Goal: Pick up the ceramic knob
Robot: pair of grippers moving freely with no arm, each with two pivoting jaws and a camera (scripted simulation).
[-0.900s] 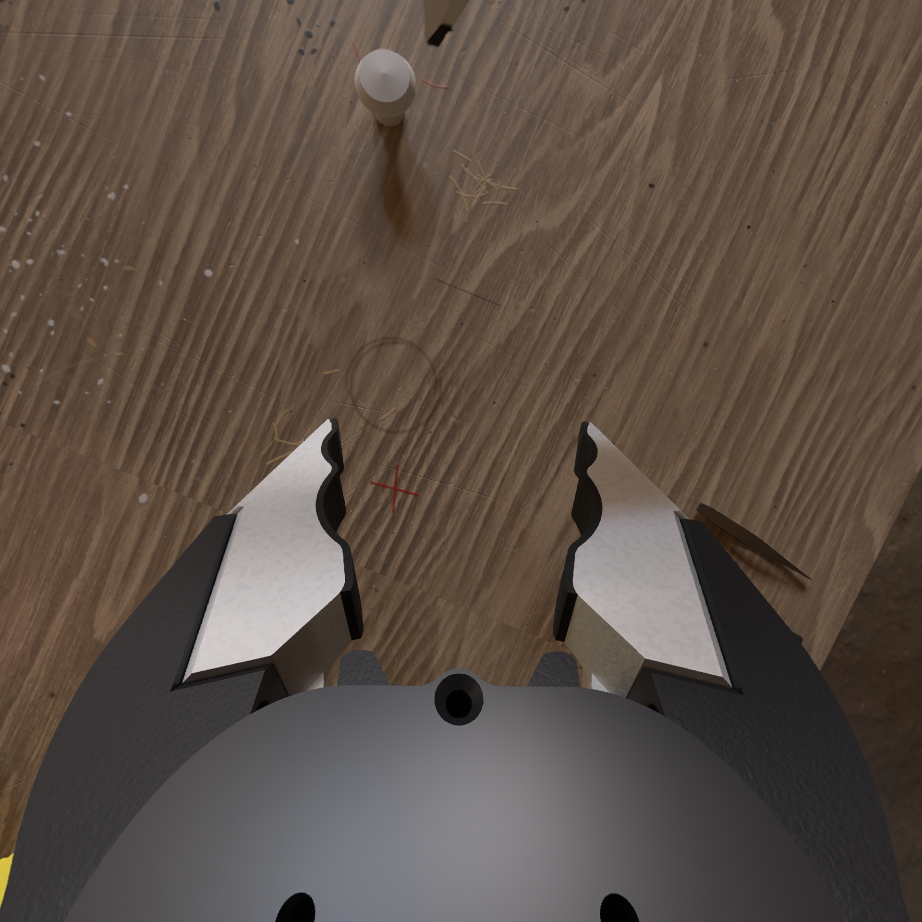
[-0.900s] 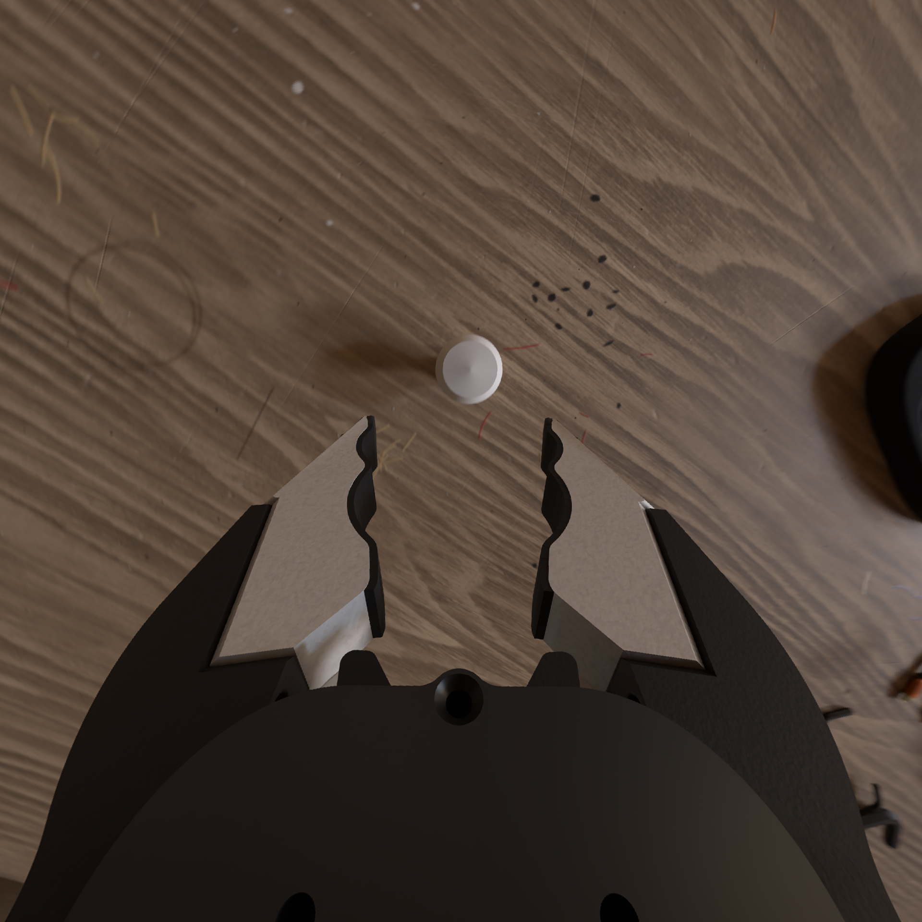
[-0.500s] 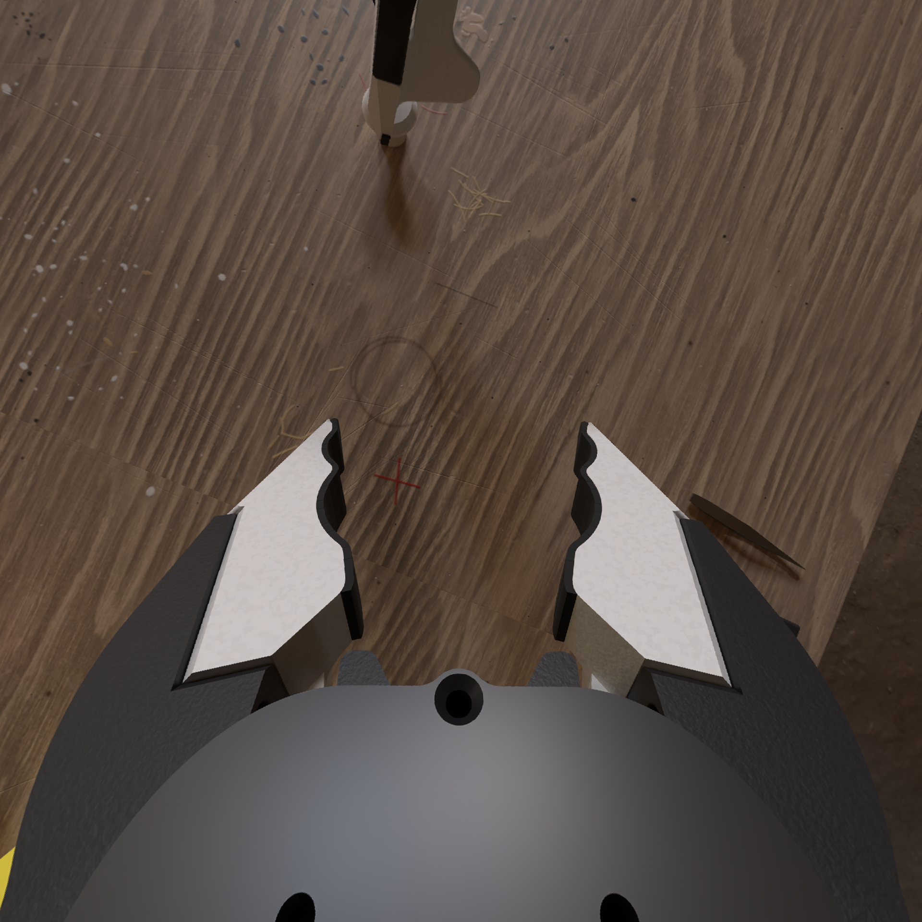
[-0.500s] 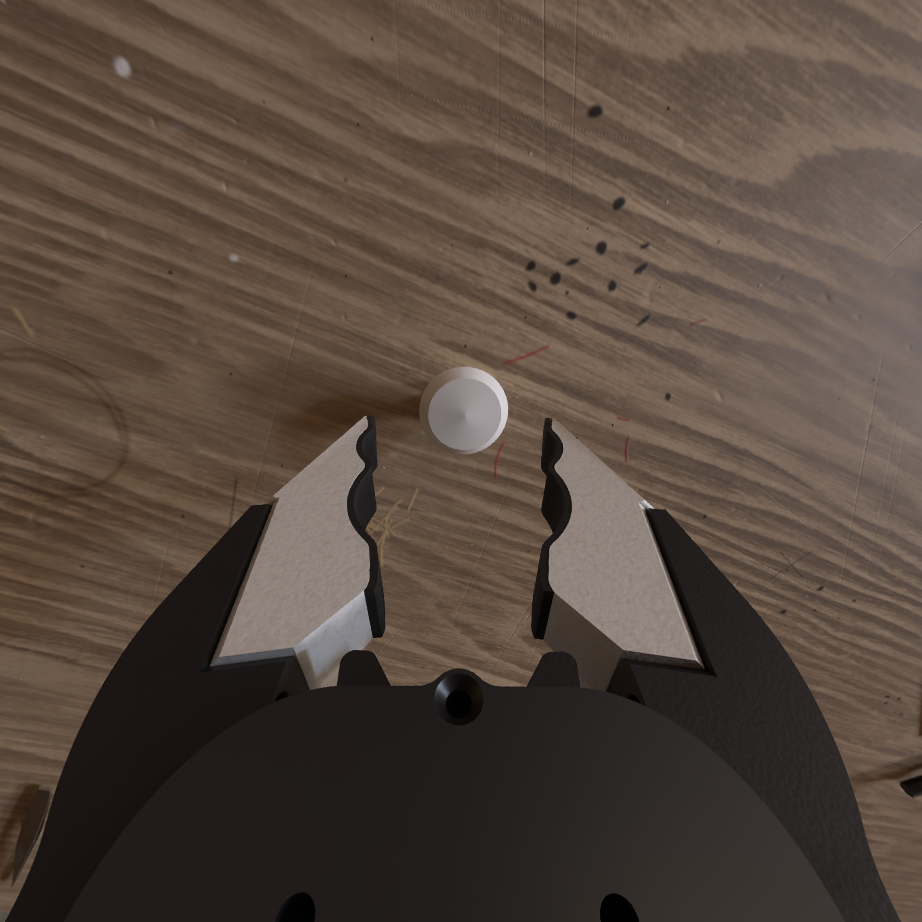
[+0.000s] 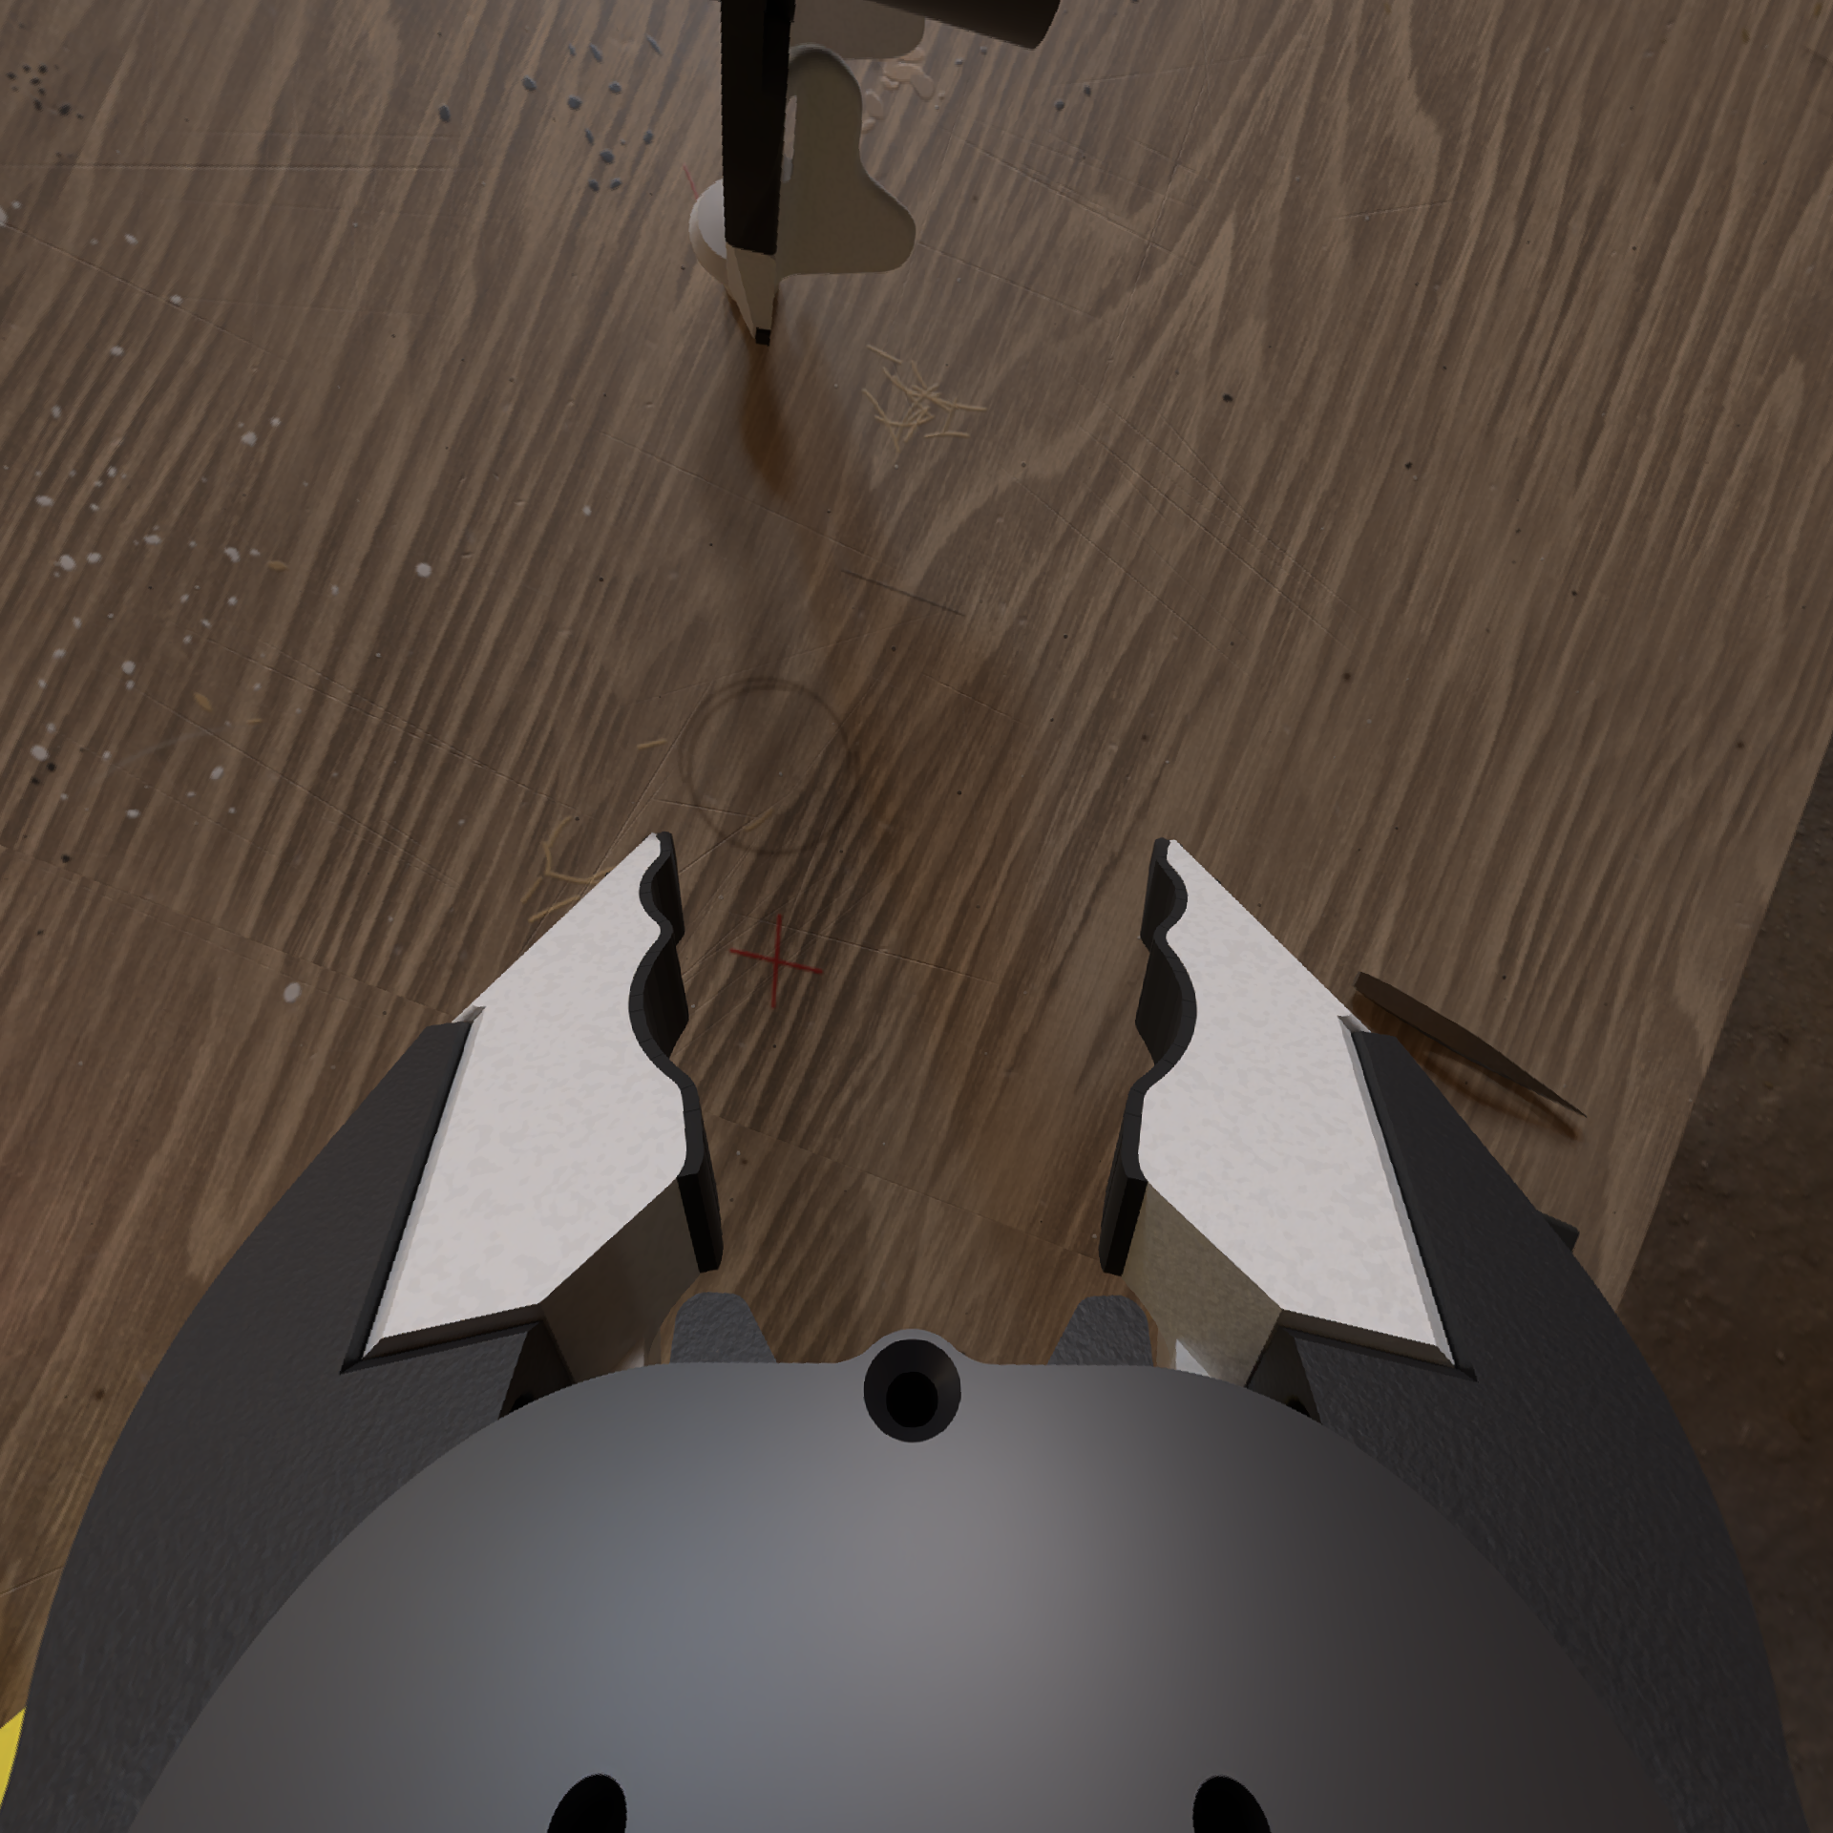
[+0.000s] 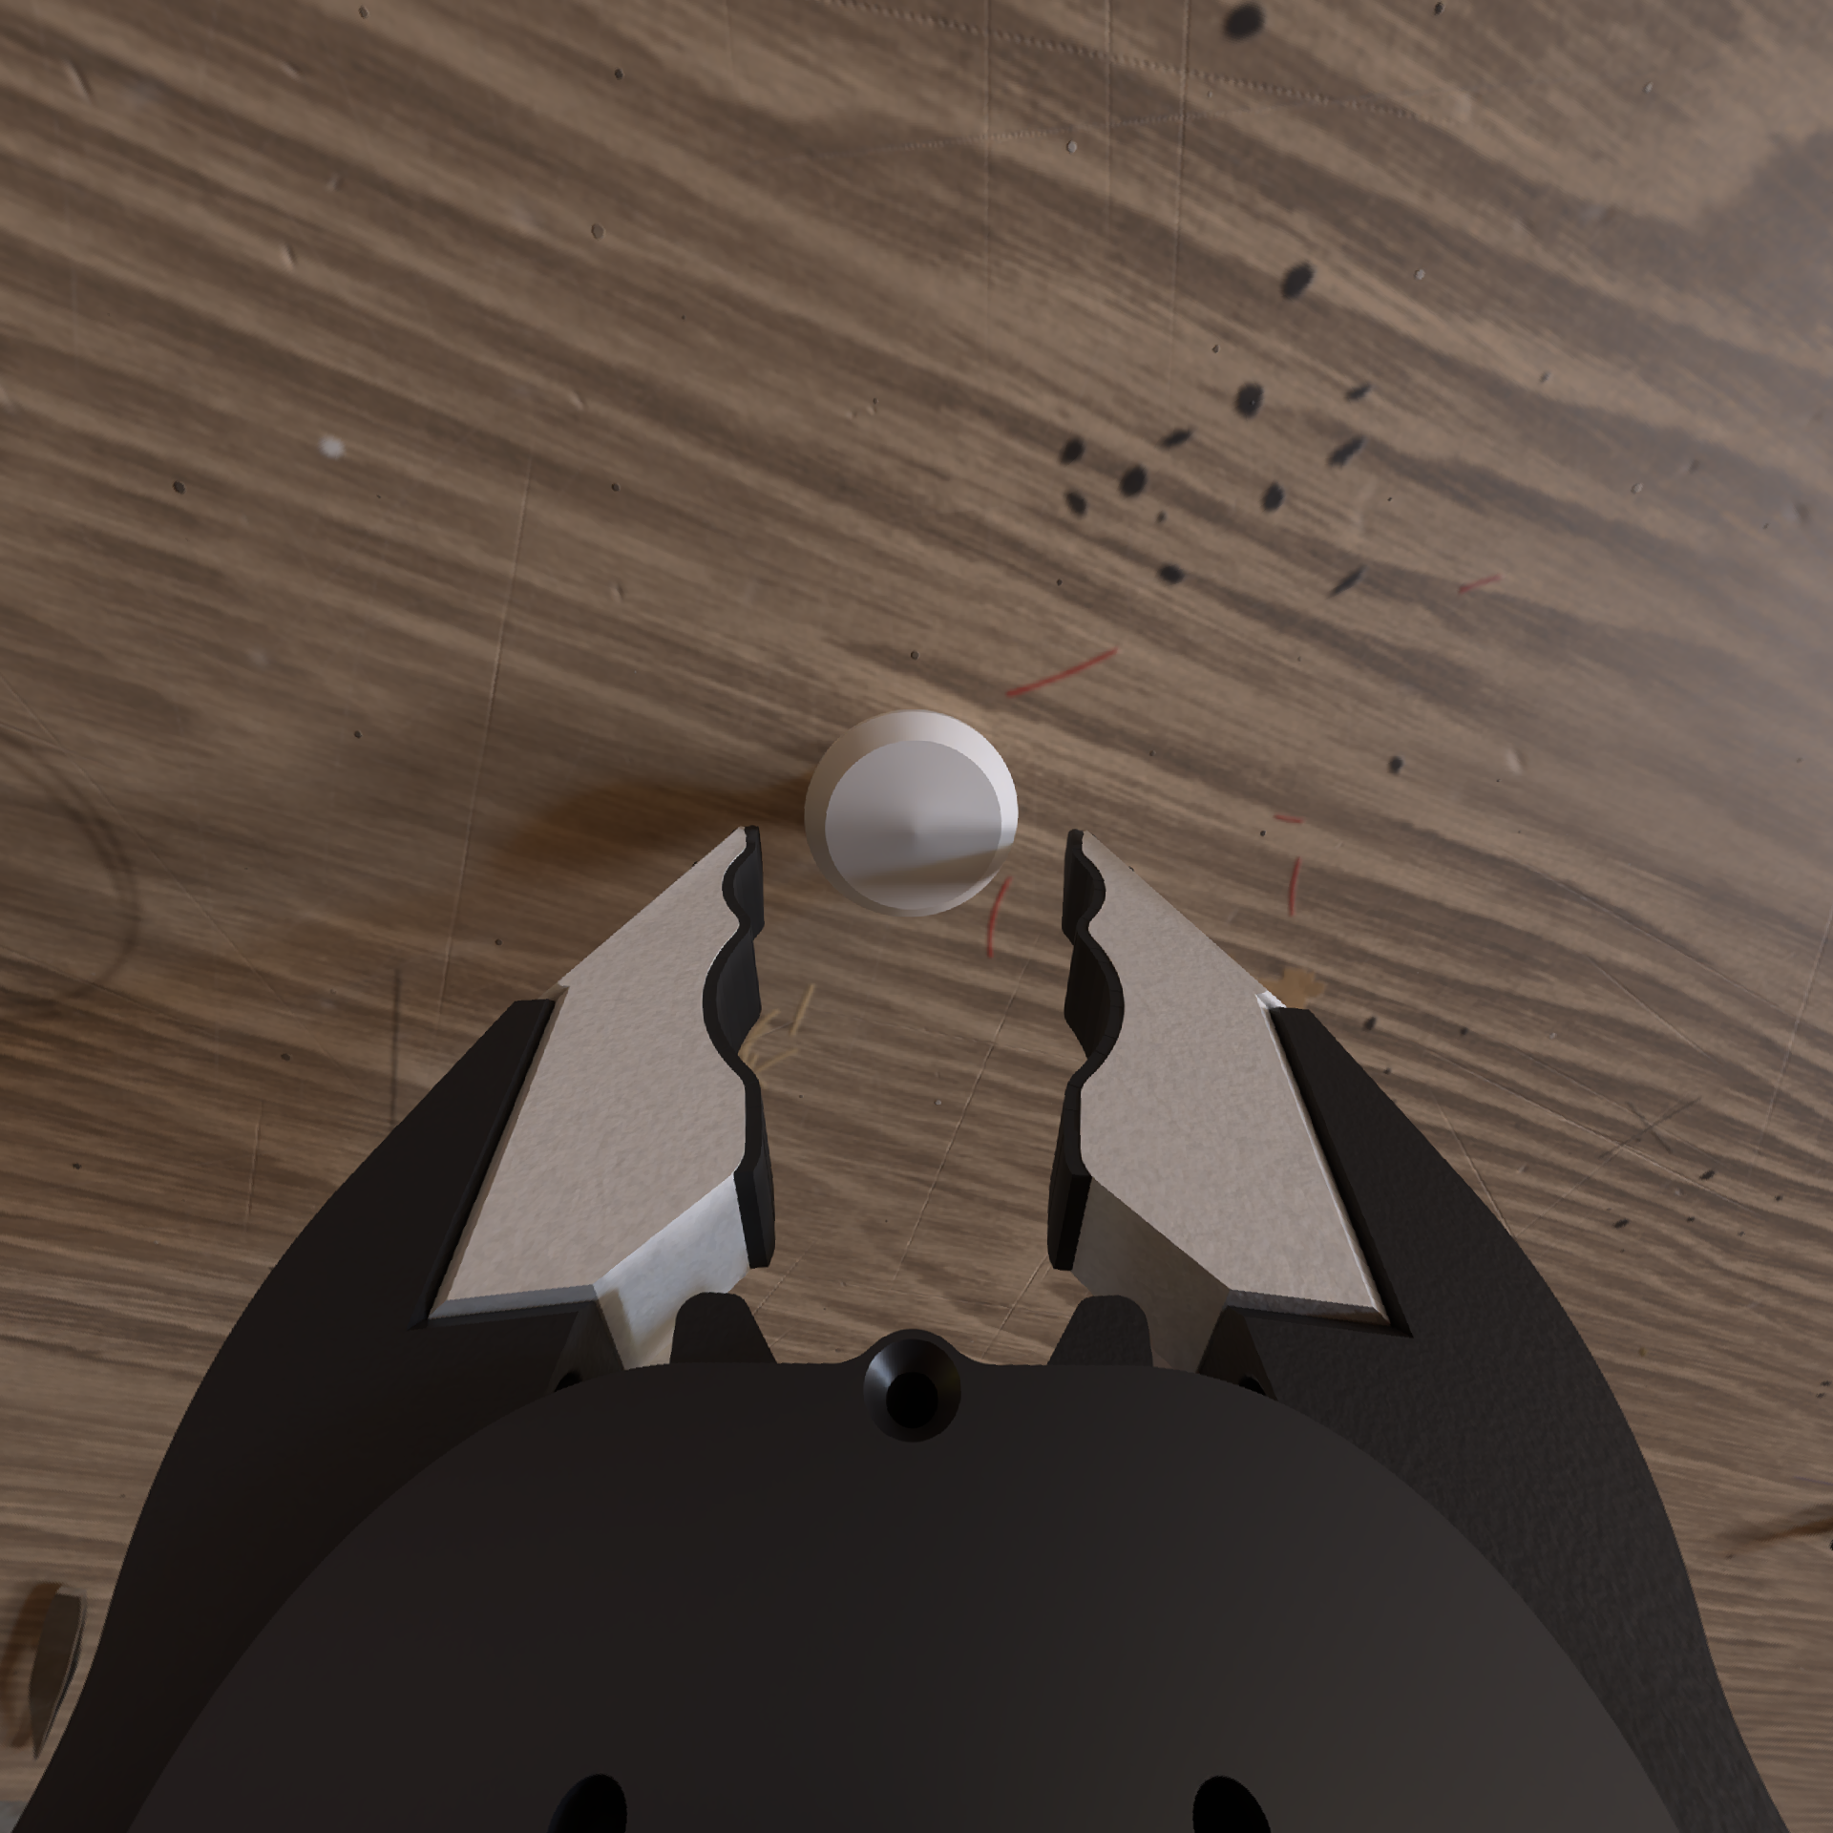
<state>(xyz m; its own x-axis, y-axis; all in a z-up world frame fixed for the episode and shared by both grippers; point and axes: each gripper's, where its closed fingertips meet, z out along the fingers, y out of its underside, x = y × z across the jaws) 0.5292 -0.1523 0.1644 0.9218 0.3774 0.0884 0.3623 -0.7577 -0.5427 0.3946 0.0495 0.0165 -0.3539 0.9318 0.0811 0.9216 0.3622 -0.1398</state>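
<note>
Two grippers are seen. One, the right gripper [image 6: 913, 848], is held above a wooden table [image 6: 496, 397] with its jaws parted and nothing grasped; one white ceramic knob [image 6: 911, 811] is seen just past its two fingertips, centred on the gap between them and standing upright on the table. Whether the tips are touching the knob cannot be told, though a sliver of wood is visible on each side. In the left wrist view the same right gripper [image 5: 784, 258] is seen far off at the top, its near finger lowered in front of the knob [image 5: 706, 230], so that only a small white edge of the knob is shown.

Released as well is the left gripper [image 5: 913, 858], its jaws spread wide over bare wood, well apart from the knob. One pencilled circle [image 5: 769, 766] is marked just ahead of its tips, and one red cross [image 5: 776, 960] lies between its two fingers. One dark sliver [image 5: 1468, 1051] is found near the table edge, beside its right finger. One tuft of straw-coloured fibres [image 5: 922, 402] is scattered near the knob.

One cluster of black specks [image 6: 1220, 466] and several thin red marks [image 6: 1061, 670] are seen on the wood beyond the knob.
</note>
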